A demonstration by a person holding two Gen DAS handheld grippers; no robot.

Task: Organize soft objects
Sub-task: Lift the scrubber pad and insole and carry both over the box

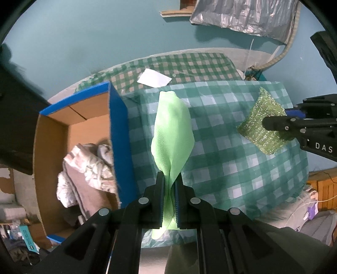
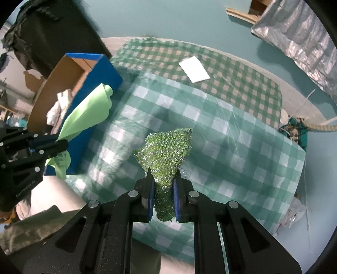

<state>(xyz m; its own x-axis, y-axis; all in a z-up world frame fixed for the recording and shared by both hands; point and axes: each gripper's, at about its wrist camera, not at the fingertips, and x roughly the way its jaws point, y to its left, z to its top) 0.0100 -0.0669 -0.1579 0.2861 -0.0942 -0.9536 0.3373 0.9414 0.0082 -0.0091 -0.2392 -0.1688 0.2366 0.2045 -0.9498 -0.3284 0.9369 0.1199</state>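
My left gripper (image 1: 170,179) is shut on a light green cloth (image 1: 172,130), which it holds up above the checkered table cover, just right of the blue cardboard box (image 1: 119,130). My right gripper (image 2: 163,178) is shut on a sparkly green scrub pad (image 2: 166,149) and holds it up over the checkered cover. The scrub pad also shows in the left wrist view (image 1: 261,122), with the right gripper (image 1: 267,121) at the far right. The cloth (image 2: 88,111) and left gripper (image 2: 61,141) show at the left of the right wrist view, beside the box (image 2: 92,69).
The open box holds crumpled white and grey cloths (image 1: 88,168). A white card (image 1: 154,79) lies at the back of the green checkered cover (image 1: 231,168). A silver foil bag (image 1: 246,14) lies on the teal floor beyond. Clutter lies at the right edge.
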